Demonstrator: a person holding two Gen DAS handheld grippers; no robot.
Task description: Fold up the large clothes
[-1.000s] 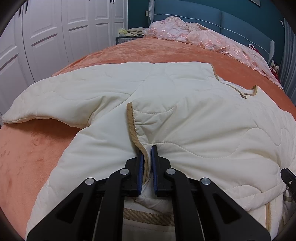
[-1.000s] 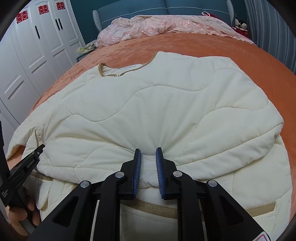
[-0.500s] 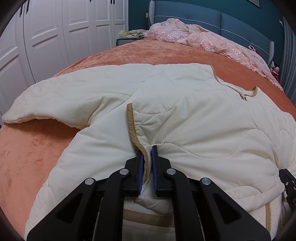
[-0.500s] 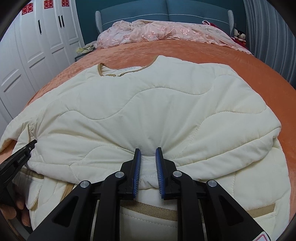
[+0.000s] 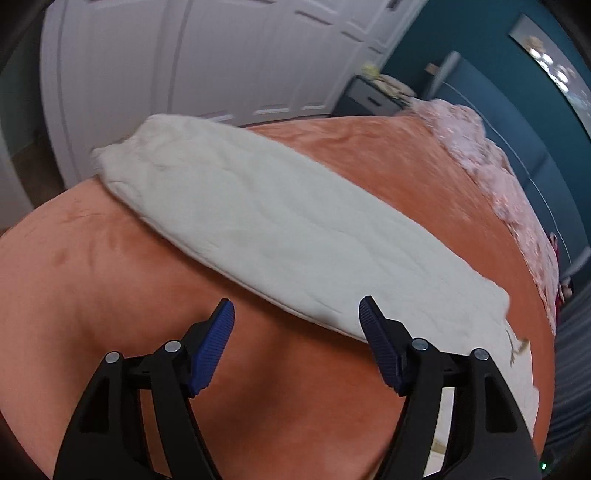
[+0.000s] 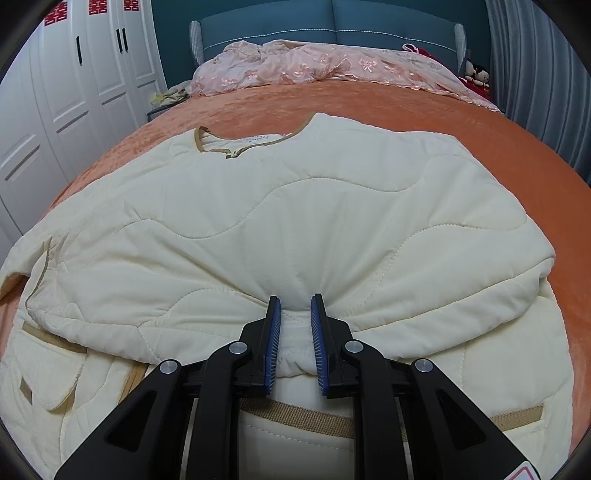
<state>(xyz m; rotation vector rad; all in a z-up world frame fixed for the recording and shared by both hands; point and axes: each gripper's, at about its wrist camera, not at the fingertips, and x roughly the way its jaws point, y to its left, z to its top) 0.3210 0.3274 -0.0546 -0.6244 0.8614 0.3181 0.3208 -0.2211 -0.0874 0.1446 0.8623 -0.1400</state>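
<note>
Jacket (image 6: 295, 206) on bedspread (image 6: 369, 103): right gripper (image 6: 294, 328) pinches its folded edge, left gripper (image 5: 296, 332) gapes empty.

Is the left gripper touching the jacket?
Apart. The left wrist view shows the left gripper open over bare bedspread, the jacket sleeve lying beyond it.

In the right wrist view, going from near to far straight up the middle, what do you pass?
Right gripper shut on a fold of the cream quilted jacket → jacket's tan-trimmed neckline → bare orange velvety bedspread → crumpled pink lace coverlet → teal padded headboard.
</note>
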